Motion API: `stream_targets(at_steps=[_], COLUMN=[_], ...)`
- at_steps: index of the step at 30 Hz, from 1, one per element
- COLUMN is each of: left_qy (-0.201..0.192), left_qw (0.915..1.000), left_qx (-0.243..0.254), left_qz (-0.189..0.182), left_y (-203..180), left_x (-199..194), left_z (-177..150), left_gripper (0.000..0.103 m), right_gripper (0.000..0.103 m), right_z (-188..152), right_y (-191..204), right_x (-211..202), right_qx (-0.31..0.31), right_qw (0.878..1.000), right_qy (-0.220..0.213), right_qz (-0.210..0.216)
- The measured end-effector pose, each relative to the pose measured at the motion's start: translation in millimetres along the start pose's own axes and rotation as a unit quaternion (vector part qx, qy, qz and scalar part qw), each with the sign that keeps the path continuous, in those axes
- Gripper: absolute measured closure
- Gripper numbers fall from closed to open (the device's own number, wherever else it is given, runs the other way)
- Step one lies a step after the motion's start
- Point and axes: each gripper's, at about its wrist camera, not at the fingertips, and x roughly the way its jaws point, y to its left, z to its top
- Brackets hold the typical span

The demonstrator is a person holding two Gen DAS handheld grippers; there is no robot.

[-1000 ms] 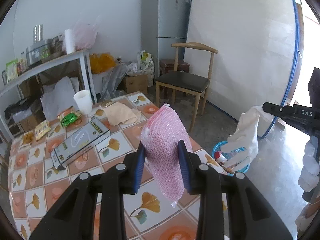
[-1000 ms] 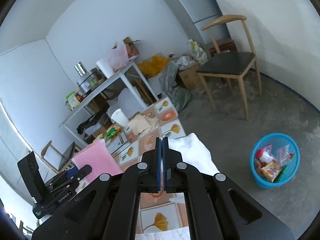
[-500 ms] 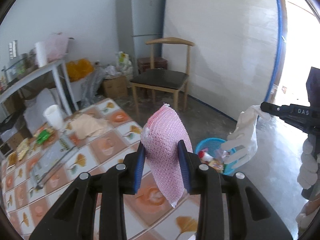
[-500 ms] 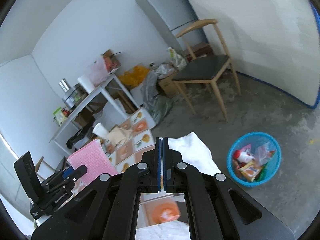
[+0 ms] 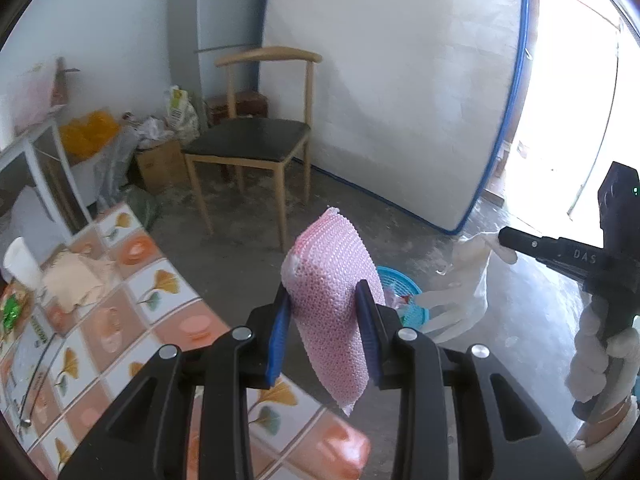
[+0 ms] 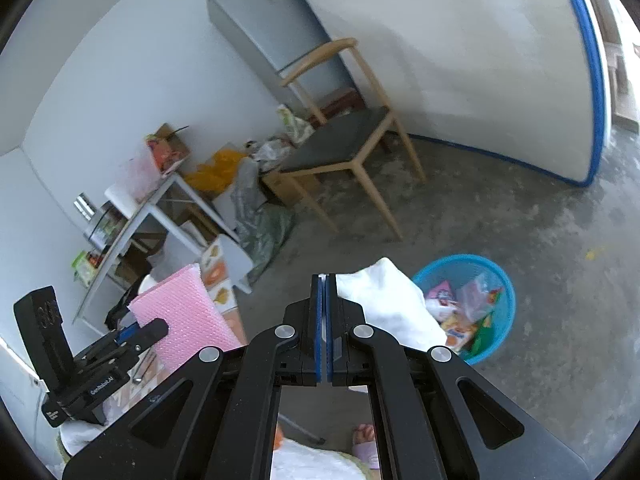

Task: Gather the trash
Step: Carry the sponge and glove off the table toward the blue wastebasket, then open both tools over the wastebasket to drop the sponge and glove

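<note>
**Both claws loaded, held above the floor near the bin**

Left claw (image 5: 324, 320): closed on a pink bubble-wrap pouch (image 5: 332, 304). The blue pads (image 5: 280, 332) press its two flat faces at mid-height. The pouch stands roughly upright, its rounded top edge above the fingers and a narrow corner hanging below them. Its surface is a regular grid of small bubbles, pale pink, slightly translucent at the edges. The right wrist view shows the same pouch (image 6: 184, 316) as a flat rectangular sheet.

Right claw (image 6: 323, 320): pads drawn together with only a thin slit between them, pinching a white glove (image 5: 460, 280). In the left wrist view the glove hangs from the claw tip with limp fingers pointing down and to the left. In the right wrist view it appears as a crumpled white mass (image 6: 392, 304) just beside the right finger.

Blue mesh bin (image 6: 500, 292): stands on the concrete floor (image 6: 540, 220), already holding wrappers and plastic bags. In the left wrist view it lies behind the pouch, partly hidden.

Tiled desk (image 5: 120, 320): at lower left, carrying a beige cloth (image 5: 76, 280) and a white cup (image 5: 22, 264). A wooden chair (image 5: 252, 144) stands beyond it
</note>
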Motion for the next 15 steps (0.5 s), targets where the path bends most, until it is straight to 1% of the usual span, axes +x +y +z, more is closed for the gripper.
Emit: stream_targets(at_steps=[4, 9, 15], left_qy=[0.024, 0.057, 0.095], left_qw=[0.9995, 0.9975, 0.9932], left_qx=[-0.002, 0.000, 0.018], left_qz=[-0.020, -0.043, -0.065], left_y=[-8.7, -22.1, -48.7], left_x=[24.6, 58.4, 105.1], left_z=[6.0, 13.5, 23.3], left_gripper=[0.072, 0.072, 0.072], right_gripper=[0.103, 0.103, 0.103], right_z=[-0.7, -2.4, 4.1], right_y=[-16.6, -39.1, -67.3], right_x=[5.2, 14.8, 41.8], right_qx=[0.014, 0.036, 0.059], right_qw=[1.000, 0.999, 0.997], right_qy=[0.001, 0.010, 0.027], right_qz=[-0.016, -0.025, -0.035])
